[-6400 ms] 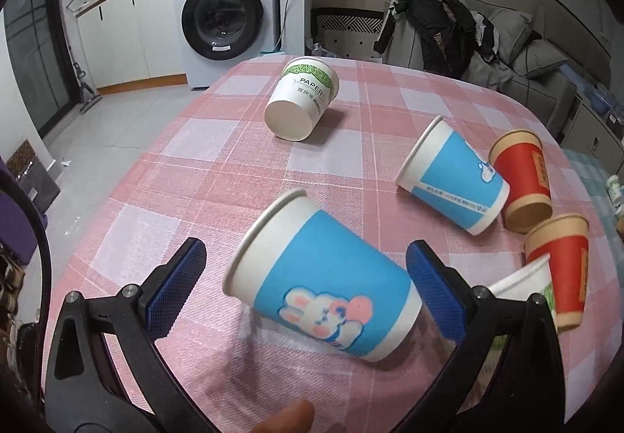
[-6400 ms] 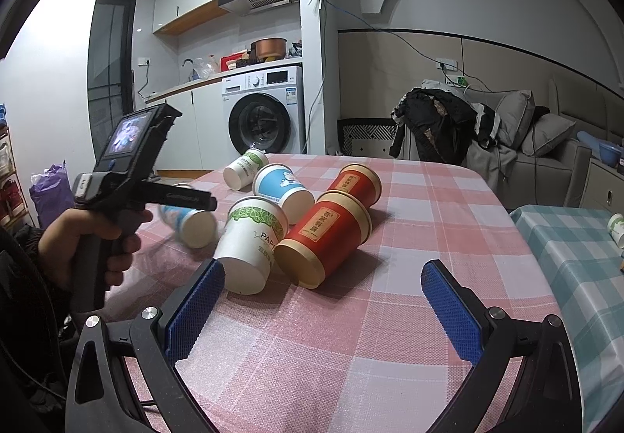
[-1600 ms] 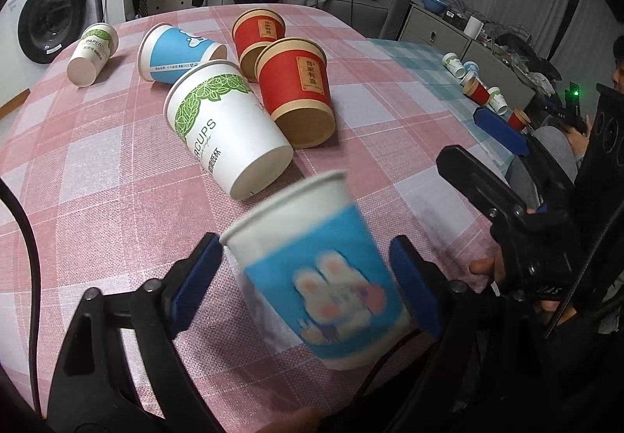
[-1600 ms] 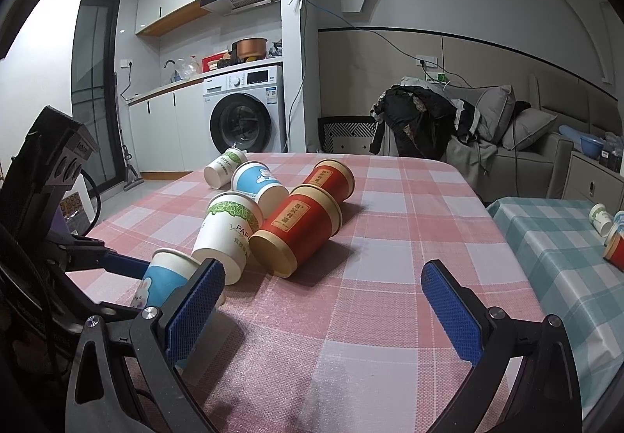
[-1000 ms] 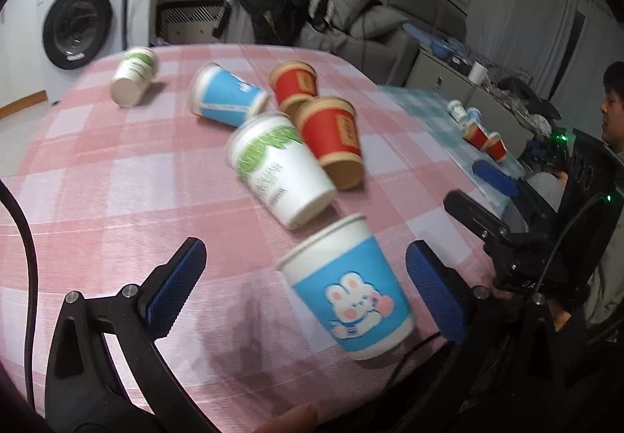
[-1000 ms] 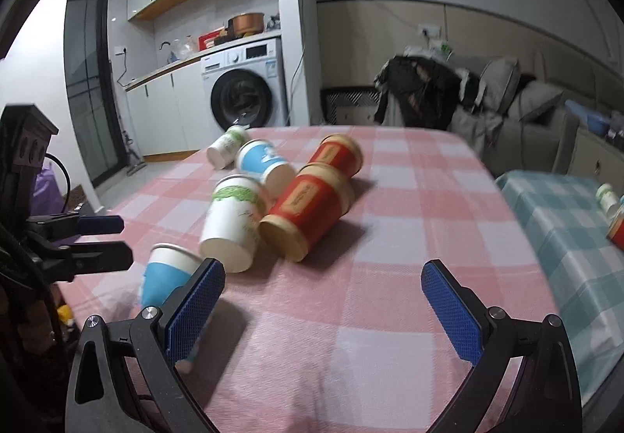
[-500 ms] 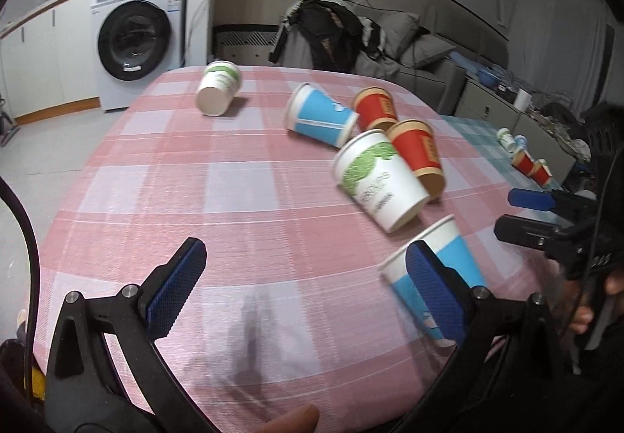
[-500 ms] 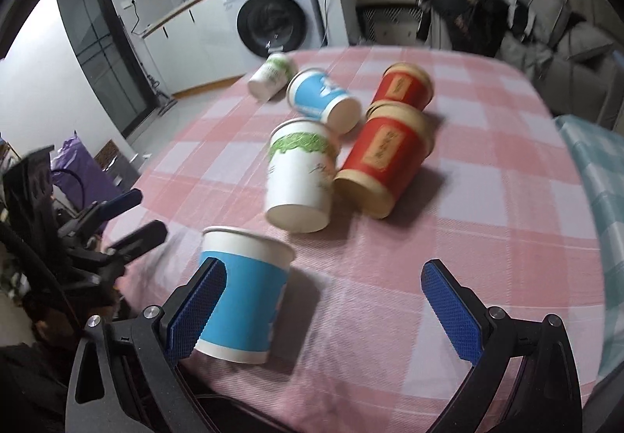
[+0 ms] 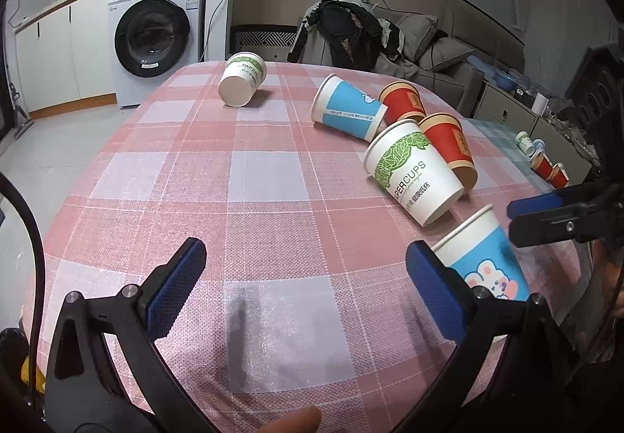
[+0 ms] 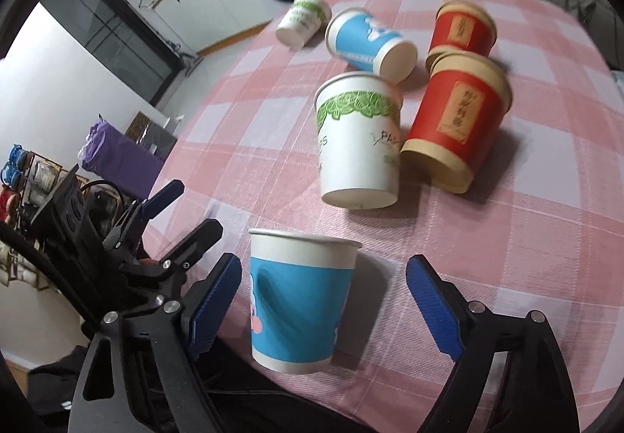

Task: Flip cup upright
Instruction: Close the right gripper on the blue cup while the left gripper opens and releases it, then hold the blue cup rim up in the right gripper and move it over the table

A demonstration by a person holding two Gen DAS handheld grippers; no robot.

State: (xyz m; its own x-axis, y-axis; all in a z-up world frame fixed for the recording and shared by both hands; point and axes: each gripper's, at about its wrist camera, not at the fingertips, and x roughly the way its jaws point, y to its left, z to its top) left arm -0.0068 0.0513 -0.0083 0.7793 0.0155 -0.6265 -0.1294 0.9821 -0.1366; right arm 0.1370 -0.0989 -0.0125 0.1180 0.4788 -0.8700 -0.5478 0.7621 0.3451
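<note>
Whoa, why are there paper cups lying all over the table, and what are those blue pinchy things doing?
Someone holding two grippers is standing tipped-over cups up. One blue bunny cup stands upright near the table edge. The right gripper is open with its fingers either side of that cup, not squeezing it. The left gripper is open and holds nothing. Five other cups lie on their sides.

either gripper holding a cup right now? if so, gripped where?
Nothing is held. The left gripper is open over bare tablecloth. The right gripper is open, its pads on either side of the upright blue bunny cup with gaps showing.
</note>
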